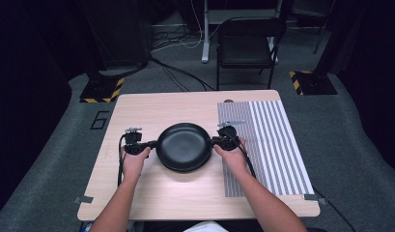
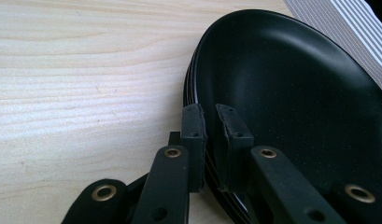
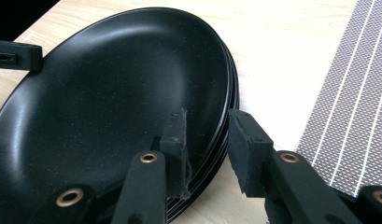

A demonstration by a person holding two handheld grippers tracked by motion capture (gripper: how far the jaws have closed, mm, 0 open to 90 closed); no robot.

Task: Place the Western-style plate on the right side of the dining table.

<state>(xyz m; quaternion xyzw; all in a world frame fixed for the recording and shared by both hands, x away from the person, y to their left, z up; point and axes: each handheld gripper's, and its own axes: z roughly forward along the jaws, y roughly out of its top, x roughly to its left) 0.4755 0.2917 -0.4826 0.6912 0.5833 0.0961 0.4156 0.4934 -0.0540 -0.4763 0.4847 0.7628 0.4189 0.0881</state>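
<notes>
A stack of black plates [image 1: 184,146] sits in the middle of the light wooden table [image 1: 151,108]. My left gripper [image 1: 154,143] comes in from the left and is shut on the stack's left rim. In the left gripper view its pads [image 2: 194,135] pinch the rim of the plates [image 2: 296,93], one inside and one outside. My right gripper [image 1: 214,141] holds the opposite rim. In the right gripper view one pad [image 3: 174,149] lies inside the top plate [image 3: 109,93] and the other presses the outer edge of the stack.
A grey striped placemat [image 1: 267,145] covers the table's right part, close beside the plates. A black chair [image 1: 246,43] stands on the floor beyond the far edge. Bare wood lies in front of and behind the stack.
</notes>
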